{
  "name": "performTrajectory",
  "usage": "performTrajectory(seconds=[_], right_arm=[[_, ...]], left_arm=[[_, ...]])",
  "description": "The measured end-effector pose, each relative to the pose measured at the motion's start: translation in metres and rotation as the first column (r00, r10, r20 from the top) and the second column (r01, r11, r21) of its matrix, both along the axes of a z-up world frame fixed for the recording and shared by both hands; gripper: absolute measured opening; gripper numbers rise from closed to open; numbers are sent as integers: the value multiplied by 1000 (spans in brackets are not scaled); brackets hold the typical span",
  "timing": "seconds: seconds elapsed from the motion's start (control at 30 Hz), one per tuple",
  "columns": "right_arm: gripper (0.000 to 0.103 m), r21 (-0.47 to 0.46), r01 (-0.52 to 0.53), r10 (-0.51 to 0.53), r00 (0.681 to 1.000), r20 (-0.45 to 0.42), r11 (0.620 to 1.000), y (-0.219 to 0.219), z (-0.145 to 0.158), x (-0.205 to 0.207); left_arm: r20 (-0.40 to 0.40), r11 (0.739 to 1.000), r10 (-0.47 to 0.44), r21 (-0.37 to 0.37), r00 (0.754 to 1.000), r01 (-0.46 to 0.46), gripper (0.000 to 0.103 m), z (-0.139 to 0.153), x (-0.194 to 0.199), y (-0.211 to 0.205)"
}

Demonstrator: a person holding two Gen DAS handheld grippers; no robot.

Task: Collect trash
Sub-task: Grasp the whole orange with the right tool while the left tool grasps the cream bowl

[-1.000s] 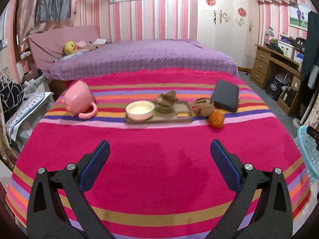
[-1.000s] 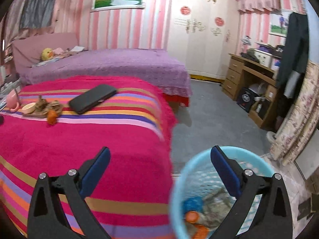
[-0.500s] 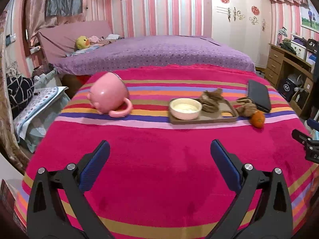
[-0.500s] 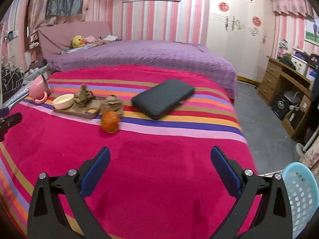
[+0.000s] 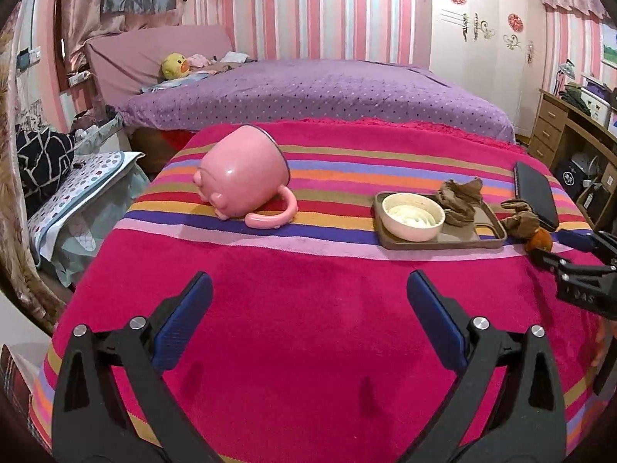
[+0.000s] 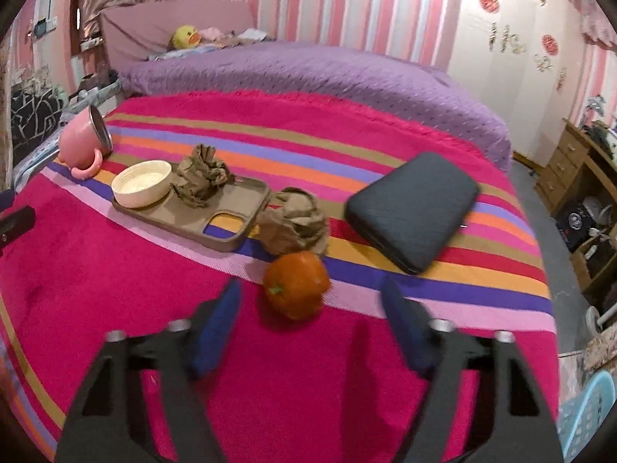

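Note:
An orange fruit (image 6: 296, 290) lies on the red striped blanket (image 6: 115, 289), just ahead of my open, empty right gripper (image 6: 312, 324). A crumpled brown wad (image 6: 295, 222) lies behind it, another wad (image 6: 200, 179) sits on a brown tray (image 6: 216, 227) beside a cream bowl (image 6: 142, 182). In the left wrist view the tray (image 5: 455, 241), bowl (image 5: 413, 216), wads (image 5: 461, 200) and fruit (image 5: 540, 240) are far right. My left gripper (image 5: 308, 322) is open and empty over bare blanket. The right gripper (image 5: 578, 266) shows at the right edge.
A pink mug (image 5: 246, 181) lies on its side at the left. A black case (image 6: 412, 210) lies right of the fruit. A blue mesh basket (image 6: 590, 416) stands on the floor at the lower right. A purple bed (image 5: 316, 92) is behind, a wooden desk (image 5: 570, 135) at right.
The right gripper swung from over the blue basket to the blanket and closed in on the orange fruit. The left gripper turned left, so the mug now sits near centre.

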State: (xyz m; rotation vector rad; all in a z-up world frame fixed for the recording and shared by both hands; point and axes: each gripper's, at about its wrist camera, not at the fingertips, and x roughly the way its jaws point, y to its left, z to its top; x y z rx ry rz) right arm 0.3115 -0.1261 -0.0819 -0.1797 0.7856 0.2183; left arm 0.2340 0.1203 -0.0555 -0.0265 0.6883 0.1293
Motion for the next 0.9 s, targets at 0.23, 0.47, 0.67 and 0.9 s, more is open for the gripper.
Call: performTrajectory(seconds=[0.23,0.47,0.67,0.9], right_arm=[[26,56,-20,18,999,29,998,-11,5,-12],[26,74,42,-46,998,52,996,-55,11,-22],[26,91,90,-97,993,73,992,-88,20,-22],[26,86,105,-111,991,69,991,-103,19,-22]], left_arm=[[-24,1000,-7,-24,1000,6,97,-4,10,-8],[-57,999,-23,-27,998,21,97,-8,40,-29],[-75,997,-78,22,994,79,97,-13,72,-58],[-126,988,-145,27,981,149,75,-16,97,-79]])
